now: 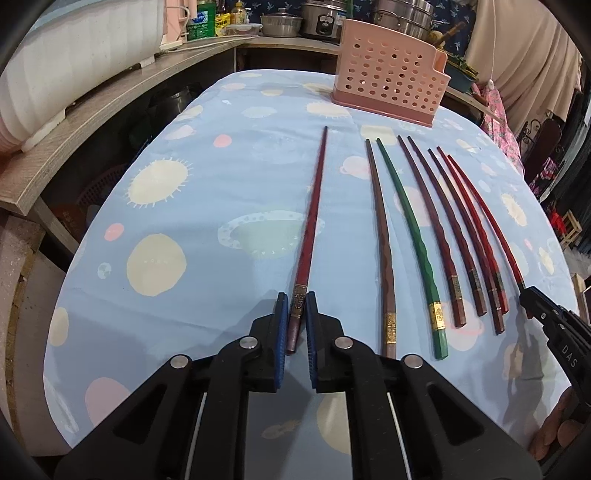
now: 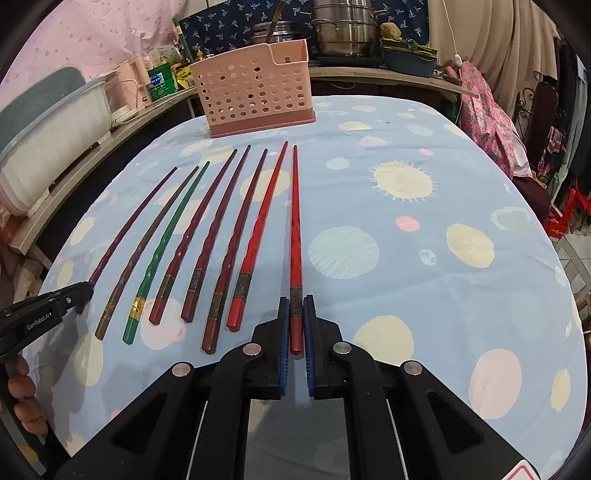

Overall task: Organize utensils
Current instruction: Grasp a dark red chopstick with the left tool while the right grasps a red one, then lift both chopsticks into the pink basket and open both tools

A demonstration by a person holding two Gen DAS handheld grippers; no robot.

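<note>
Several chopsticks lie in a row on the blue cloth. My left gripper (image 1: 296, 302) is shut on the thick end of the dark red chopstick (image 1: 312, 214) at the left end of the row; it also shows in the right wrist view (image 2: 133, 225). My right gripper (image 2: 296, 306) is shut on the thick end of the bright red chopstick (image 2: 295, 221) at the right end, which also shows in the left wrist view (image 1: 484, 218). Both chopsticks rest flat on the cloth. A green chopstick (image 1: 410, 236) lies among the brown and red ones between. A pink perforated utensil holder (image 1: 388, 77) stands at the far edge, also seen in the right wrist view (image 2: 255, 88).
The table has a blue cloth (image 1: 221, 166) with sun and planet prints. A wooden shelf (image 1: 92, 114) with a white tub runs along the left. Pots (image 2: 343, 29) and bottles stand behind the holder. Pink fabric (image 2: 491, 122) hangs at the right.
</note>
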